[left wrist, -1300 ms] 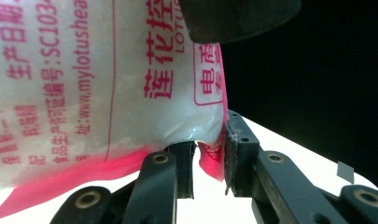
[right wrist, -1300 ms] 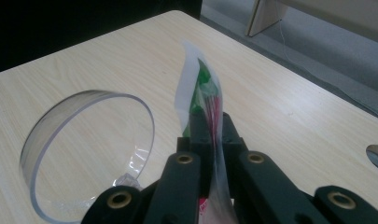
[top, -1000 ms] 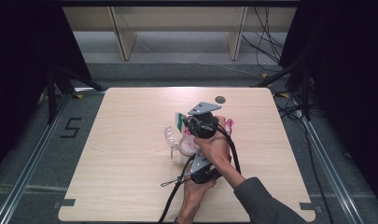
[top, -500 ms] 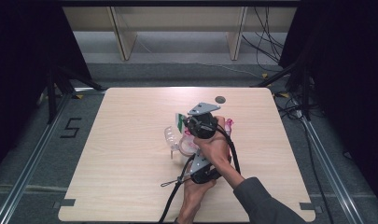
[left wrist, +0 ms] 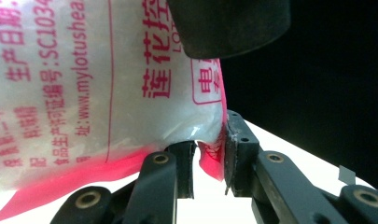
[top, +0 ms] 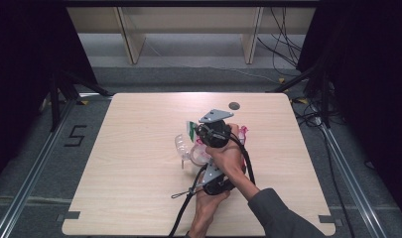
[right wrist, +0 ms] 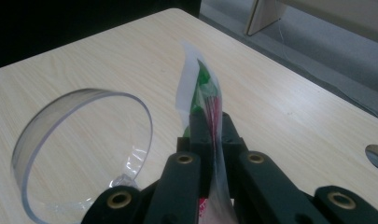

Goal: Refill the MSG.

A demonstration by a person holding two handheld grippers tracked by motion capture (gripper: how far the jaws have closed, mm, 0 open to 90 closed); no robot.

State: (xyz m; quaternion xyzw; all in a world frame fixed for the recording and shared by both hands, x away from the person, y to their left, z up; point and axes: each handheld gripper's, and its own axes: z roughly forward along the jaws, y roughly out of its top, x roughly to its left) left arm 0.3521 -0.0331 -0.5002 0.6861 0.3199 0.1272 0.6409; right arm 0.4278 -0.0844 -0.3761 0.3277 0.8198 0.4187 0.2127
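At table centre: right gripper (right wrist: 210, 140) pinching bag (right wrist: 203, 93) top; left gripper (left wrist: 210, 163) pinching bag's pink corner.

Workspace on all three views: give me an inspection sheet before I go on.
Surface: pale wooden table, round grey cap near the far edge.
Job's things: white plastic bag with pink print held between both grippers; clear plastic cup on its side beside them.
Clutter: nothing seen.
Grippers: left gripper has the bag's pink corner between its jaws; right gripper shut on the bag's green-printed edge.
Cables: black cable trails off the near edge.
Surroundings: grey floor, wooden shelf legs, loose wires at right, dark curtains.
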